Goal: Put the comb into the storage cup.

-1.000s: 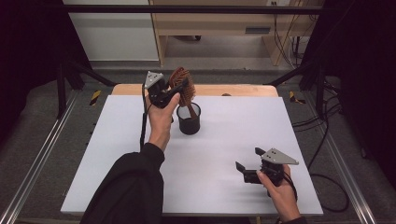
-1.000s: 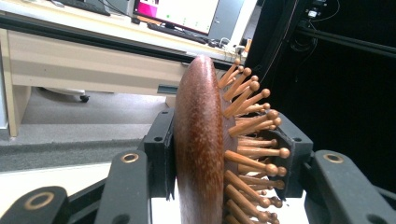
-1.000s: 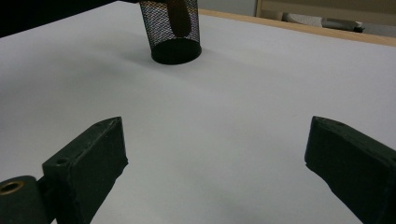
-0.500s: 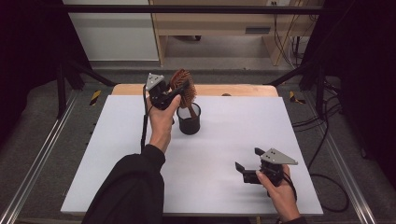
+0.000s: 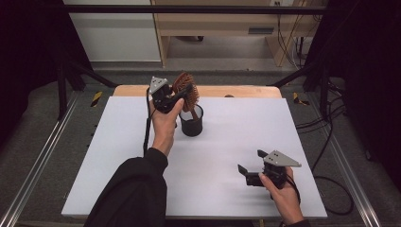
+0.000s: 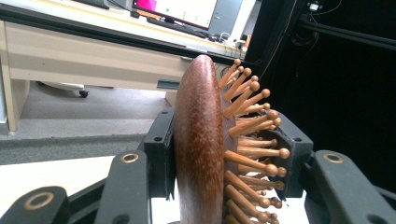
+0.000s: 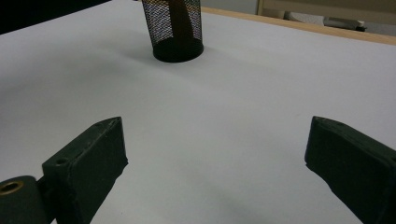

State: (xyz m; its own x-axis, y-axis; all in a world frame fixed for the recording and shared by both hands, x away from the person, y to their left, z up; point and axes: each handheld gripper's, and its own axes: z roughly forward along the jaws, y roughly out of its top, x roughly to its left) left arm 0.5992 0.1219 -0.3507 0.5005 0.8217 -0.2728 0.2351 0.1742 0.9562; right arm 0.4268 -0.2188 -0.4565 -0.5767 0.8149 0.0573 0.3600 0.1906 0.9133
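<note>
From the high view, a white table (image 5: 118,156) ran out to a bare wooden strip along its far edge, with metal rails down both sides and grey carpet beyond. At the back of the room stood a pale wooden desk and a white cabinet; cables trailed over the floor on the right. The left gripper (image 5: 177,97), held up in the person's left hand (image 5: 165,125), was at the far middle of the table, its jaws clamped on the head of a wooden hairbrush (image 5: 187,90). The brush stood tilted in a black mesh pen cup (image 5: 191,124), head up, just beside the hand. The right gripper (image 5: 250,171) sat low near the front right, in the right hand (image 5: 283,194), well apart from the cup, jaws spread wide with nothing between them.

Over to the left gripper view: the hairbrush (image 6: 205,149) stood edge-on between the black jaws, dark polished back to the left, ball-tipped wooden pins fanning right. Both pads pressed against it. Behind, a desk with monitors, grey floor, and black curtain on the right.

The right gripper view showed both pads far apart above the bare white table (image 7: 233,116), gripping nothing. The mesh pen cup (image 7: 175,30) stood ahead at the top, the brush handle dark inside it, the wooden edge strip beyond.
</note>
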